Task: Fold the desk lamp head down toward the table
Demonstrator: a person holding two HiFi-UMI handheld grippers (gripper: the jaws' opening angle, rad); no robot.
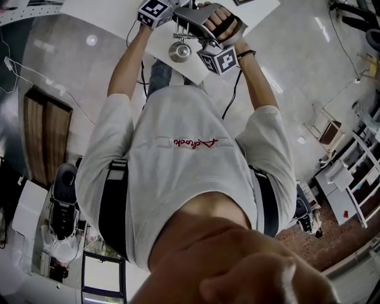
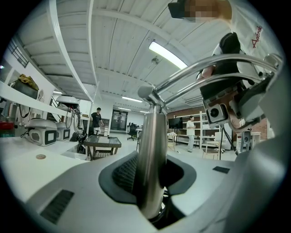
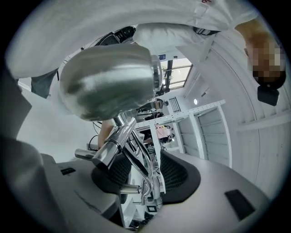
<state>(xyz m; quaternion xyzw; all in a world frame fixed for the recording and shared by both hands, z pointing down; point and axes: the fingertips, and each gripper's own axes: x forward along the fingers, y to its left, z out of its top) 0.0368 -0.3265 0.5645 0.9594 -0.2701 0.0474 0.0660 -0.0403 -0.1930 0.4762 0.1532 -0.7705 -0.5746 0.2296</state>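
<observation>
The chrome desk lamp stands on the white table point(image 1: 259, 10) at the top of the head view, its round head point(image 1: 179, 51) between the two grippers. My left gripper point(image 2: 152, 175) is shut on the lamp's upright post point(image 2: 152, 150), whose two thin arm rods point(image 2: 213, 68) run up to the right. In the right gripper view the lamp head point(image 3: 109, 82) fills the upper left. My right gripper point(image 3: 145, 175) is open, and the arm rods point(image 3: 136, 159) and their joint pass between its dark pads point(image 3: 179, 175) with a gap on the right side.
A black cable point(image 1: 228, 101) hangs from the right hand down past the white shirt point(image 1: 190, 178). Behind the post lie a small low table point(image 2: 102, 144), helmet-like devices point(image 2: 43, 134) on a counter, shelving and people standing far off.
</observation>
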